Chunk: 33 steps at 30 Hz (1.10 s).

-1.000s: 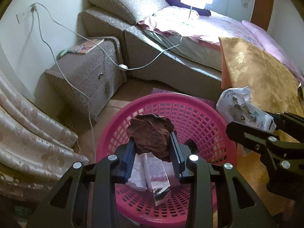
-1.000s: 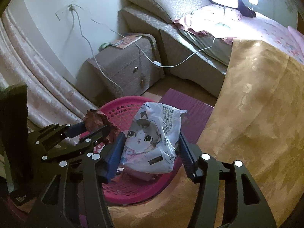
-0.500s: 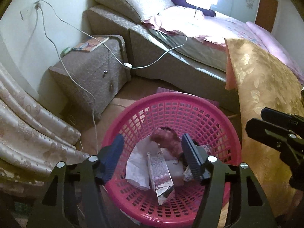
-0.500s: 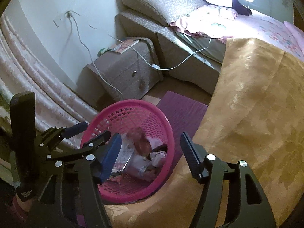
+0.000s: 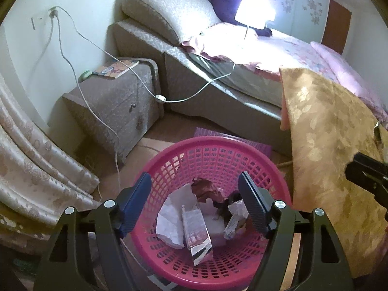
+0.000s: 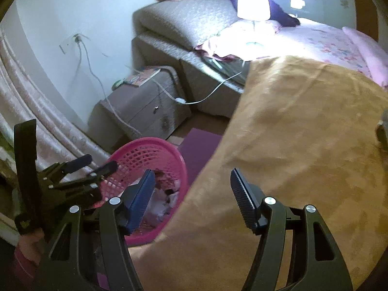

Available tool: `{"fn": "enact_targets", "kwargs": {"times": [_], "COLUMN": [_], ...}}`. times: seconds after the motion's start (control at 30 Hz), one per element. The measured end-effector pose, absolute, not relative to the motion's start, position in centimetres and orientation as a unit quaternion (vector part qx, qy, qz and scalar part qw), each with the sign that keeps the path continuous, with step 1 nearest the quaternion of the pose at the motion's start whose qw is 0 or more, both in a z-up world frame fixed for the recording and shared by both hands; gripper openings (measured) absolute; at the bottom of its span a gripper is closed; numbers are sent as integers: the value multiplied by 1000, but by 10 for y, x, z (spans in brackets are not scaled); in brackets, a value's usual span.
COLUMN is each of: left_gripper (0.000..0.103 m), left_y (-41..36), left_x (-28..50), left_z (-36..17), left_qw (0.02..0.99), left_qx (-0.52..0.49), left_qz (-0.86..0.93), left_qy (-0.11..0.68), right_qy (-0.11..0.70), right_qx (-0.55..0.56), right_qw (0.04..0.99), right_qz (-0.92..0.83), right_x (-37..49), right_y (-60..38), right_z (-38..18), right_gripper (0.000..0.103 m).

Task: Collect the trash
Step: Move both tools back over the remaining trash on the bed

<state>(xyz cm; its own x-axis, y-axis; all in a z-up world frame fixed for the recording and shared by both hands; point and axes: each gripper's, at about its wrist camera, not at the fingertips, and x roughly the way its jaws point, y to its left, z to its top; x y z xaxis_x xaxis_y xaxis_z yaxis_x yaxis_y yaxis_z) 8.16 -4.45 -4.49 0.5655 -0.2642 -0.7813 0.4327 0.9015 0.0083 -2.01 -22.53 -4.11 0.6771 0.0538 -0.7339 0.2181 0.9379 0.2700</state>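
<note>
Both claws stand spread and empty, the left claw (image 5: 195, 202) having just opened over the round pink plastic mesh basket (image 5: 245, 148), where the crumpled brown wrapper (image 5: 206, 190) lies among papers. The right claw (image 6: 192, 200) hangs over the gold patterned cloth (image 6: 303, 133). A careless swing could tip the light basket. Only the right view shows the hand (image 6: 29, 242) holding the left tool.
</note>
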Motion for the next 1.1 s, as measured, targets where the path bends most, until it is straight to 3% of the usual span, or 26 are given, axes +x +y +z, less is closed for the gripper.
{"fn": "enact_targets", "kwargs": {"times": [1.1], "left_gripper": [74], "left_y": [-155], "left_x": [-17], "left_z": [-27], "left_qw": [838], "left_qx": [169], "left_qz": [-359], "left_qy": [375], "right_qy": [317], "right_qx": [203], "right_qw": [882], "right_qz": [-285], "right_x": [-205], "right_y": [-348], "right_z": [-36], "right_gripper": [64]}}
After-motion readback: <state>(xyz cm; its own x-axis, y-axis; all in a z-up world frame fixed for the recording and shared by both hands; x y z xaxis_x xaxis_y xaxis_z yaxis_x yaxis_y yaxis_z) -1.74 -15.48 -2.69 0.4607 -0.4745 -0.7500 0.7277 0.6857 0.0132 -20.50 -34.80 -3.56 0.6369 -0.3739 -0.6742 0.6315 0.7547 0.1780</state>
